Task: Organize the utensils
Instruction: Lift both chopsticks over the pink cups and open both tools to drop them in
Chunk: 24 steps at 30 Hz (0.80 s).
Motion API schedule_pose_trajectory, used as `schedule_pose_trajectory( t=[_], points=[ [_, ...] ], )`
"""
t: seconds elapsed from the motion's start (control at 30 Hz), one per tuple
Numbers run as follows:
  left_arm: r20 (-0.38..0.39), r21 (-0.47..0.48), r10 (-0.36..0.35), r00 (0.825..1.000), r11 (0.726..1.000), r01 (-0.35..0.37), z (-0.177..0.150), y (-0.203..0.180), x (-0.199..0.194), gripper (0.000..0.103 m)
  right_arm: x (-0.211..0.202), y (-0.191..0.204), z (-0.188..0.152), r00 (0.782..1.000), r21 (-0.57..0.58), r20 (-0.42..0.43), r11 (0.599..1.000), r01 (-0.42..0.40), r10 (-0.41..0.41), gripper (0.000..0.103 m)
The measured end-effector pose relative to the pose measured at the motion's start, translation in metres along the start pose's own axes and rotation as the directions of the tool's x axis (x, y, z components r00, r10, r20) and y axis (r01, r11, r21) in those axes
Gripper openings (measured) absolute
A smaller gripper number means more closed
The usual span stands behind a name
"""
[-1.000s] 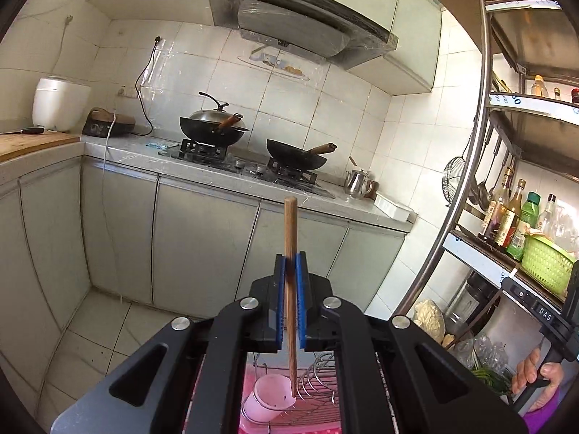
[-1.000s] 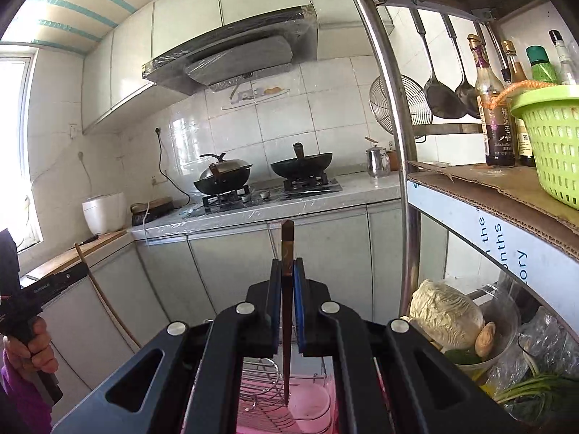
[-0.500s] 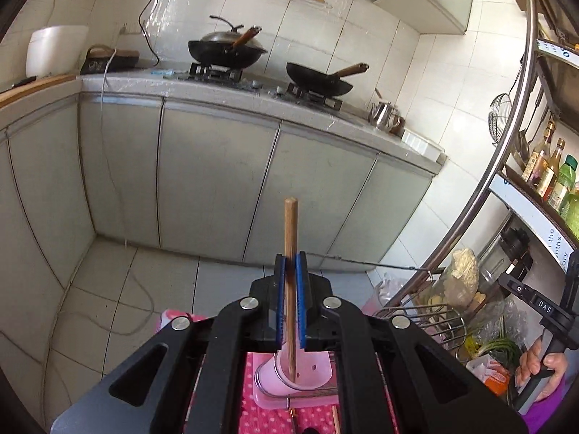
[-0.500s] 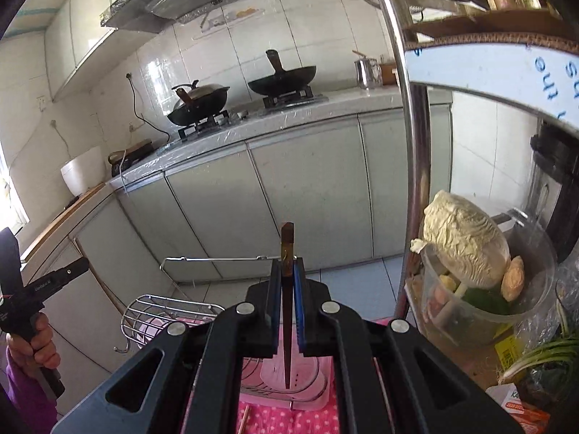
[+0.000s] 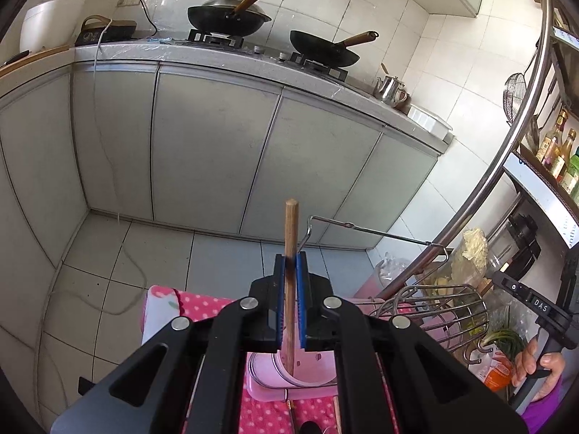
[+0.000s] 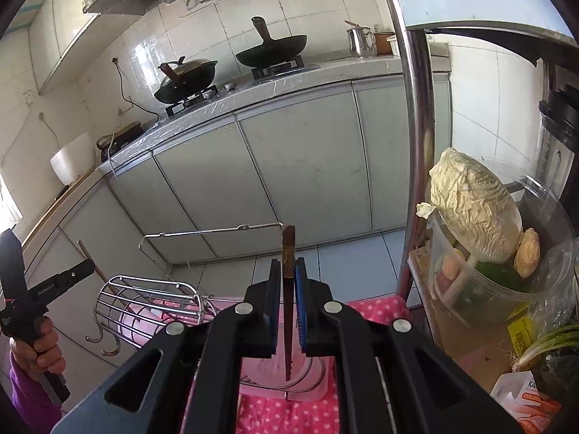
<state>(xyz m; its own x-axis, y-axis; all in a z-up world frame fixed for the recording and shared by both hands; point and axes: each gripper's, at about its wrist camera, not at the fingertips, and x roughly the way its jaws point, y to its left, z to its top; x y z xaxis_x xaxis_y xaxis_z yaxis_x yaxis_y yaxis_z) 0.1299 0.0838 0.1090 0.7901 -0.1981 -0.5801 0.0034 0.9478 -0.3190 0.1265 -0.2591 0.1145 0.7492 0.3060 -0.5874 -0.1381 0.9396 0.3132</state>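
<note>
My left gripper (image 5: 289,258) is shut on a light wooden chopstick (image 5: 290,224) that stands upright between the blue pads. Its lower end reaches into a pink cup (image 5: 311,372) set in a wire ring on the pink dotted cloth (image 5: 202,300). My right gripper (image 6: 287,264) holds a dark brown chopstick (image 6: 288,249) upright, and its jaws are opening slightly, with the pads still against the stick near the top. That stick's tip hangs over a pink cup (image 6: 267,369). A round wire basket (image 6: 144,300) stands just left of it.
Grey cabinet doors (image 5: 217,144) face me under a counter with two woks (image 5: 228,18). A steel shelf post (image 6: 416,144) rises at the right, beside a tub with a cabbage (image 6: 470,209). A thin wire rail (image 6: 213,231) runs behind the basket. A person's hand (image 5: 539,365) grips the other handle.
Both grippers have dropped and tipped downward, from facing the stove to over the pink cloth. The chopstick ends now sit at the pink cups. Each stick stays in its jaws.
</note>
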Motion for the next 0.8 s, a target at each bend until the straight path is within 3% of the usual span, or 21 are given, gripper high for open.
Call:
schedule_pose_trajectory(
  t=[0.1,0.23,0.33,0.47,0.8],
  points=[
    [-0.005,-0.019,0.008,1.0,1.0,-0.008,-0.001,0.002,0.001,0.008,0.005,-0.004,-0.003,1.0,0.013,-0.011,1.0,0.006,-0.006,0.012],
    [0.003,-0.047,0.013,1.0,0.999,-0.013,-0.001,0.006,0.0,0.034,0.007,-0.005,-0.005,1.0,0.015,-0.015,1.0,0.004,-0.004,0.028],
    [0.02,-0.044,0.018,1.0,0.999,-0.017,-0.001,0.006,-0.005,0.039,0.005,-0.004,-0.006,1.0,0.004,-0.01,1.0,0.011,-0.011,0.033],
    [0.028,-0.034,0.027,0.999,0.999,-0.026,-0.003,0.004,-0.011,0.042,0.0,-0.004,-0.006,1.0,0.011,-0.005,1.0,0.012,-0.012,0.039],
    [0.066,-0.055,0.055,0.996,0.997,-0.051,-0.013,0.014,-0.045,0.043,-0.032,-0.003,-0.026,1.0,0.015,0.025,1.0,0.017,-0.018,0.041]
  ],
)
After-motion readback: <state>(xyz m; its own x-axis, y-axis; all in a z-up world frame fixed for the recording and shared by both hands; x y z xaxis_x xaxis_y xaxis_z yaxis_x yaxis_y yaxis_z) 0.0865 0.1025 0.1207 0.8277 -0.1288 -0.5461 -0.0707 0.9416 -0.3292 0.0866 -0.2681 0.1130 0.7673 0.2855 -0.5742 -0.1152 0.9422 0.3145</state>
